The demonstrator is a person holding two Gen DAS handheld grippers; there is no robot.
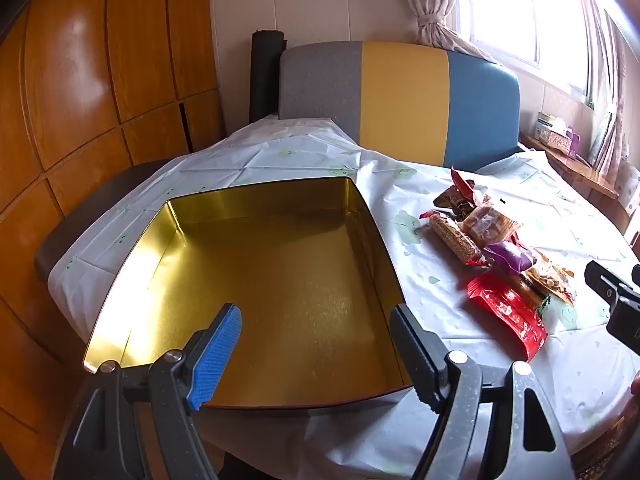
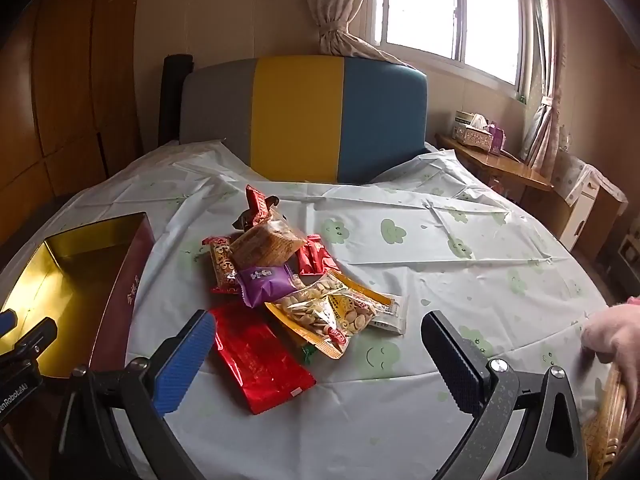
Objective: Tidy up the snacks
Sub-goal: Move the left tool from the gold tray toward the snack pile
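An open tin box [image 1: 256,240] with a gold inside lies on the table, seen in the left wrist view; nothing is in it. My left gripper [image 1: 316,320] hovers over its near side, open and holding nothing. To the right lies a pile of snack packets [image 1: 496,248]. In the right wrist view the pile holds a large red packet [image 2: 260,360], a yellow bag of nuts [image 2: 328,312], a purple packet [image 2: 266,280] and a clear biscuit pack [image 2: 266,246]. My right gripper [image 2: 316,336] stands open just in front of the pile, nothing between its fingers. The tin box [image 2: 72,280] sits at the left.
A white tablecloth [image 2: 460,280] with green prints covers the round table. A grey, yellow and blue chair back [image 2: 300,120] stands behind it. A hand [image 2: 612,340] rests at the table's right edge. A side table with a tissue box [image 2: 474,128] is at the far right.
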